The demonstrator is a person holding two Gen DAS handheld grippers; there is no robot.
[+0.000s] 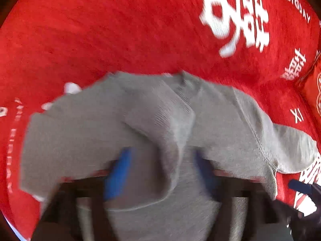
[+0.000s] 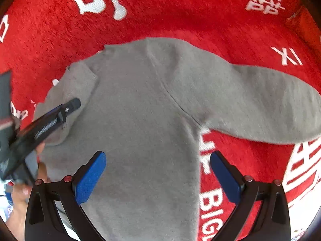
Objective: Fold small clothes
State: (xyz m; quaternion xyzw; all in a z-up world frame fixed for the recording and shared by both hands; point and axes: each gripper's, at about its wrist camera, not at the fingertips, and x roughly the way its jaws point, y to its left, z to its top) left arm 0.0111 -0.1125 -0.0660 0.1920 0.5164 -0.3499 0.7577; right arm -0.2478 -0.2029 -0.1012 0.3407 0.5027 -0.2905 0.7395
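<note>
A small grey sweater (image 2: 144,108) lies on a red cloth with white characters (image 2: 180,20). Its right sleeve (image 2: 266,102) stretches out to the right. My right gripper (image 2: 158,172) is open above the sweater's lower body, blue pads wide apart, holding nothing. In the left wrist view the sweater (image 1: 160,132) is bunched and folded over, with the left sleeve drawn across the body. My left gripper (image 1: 162,170) has its blue pads (image 1: 118,174) wide apart with grey fabric lying over and between them; the view is blurred. The left gripper also shows in the right wrist view (image 2: 74,104) at the left.
The red cloth (image 1: 120,30) covers the whole surface around the sweater. A red cushion or box edge (image 1: 313,92) sits at the far right. A person's hand (image 2: 18,198) holds the left gripper at the lower left of the right wrist view.
</note>
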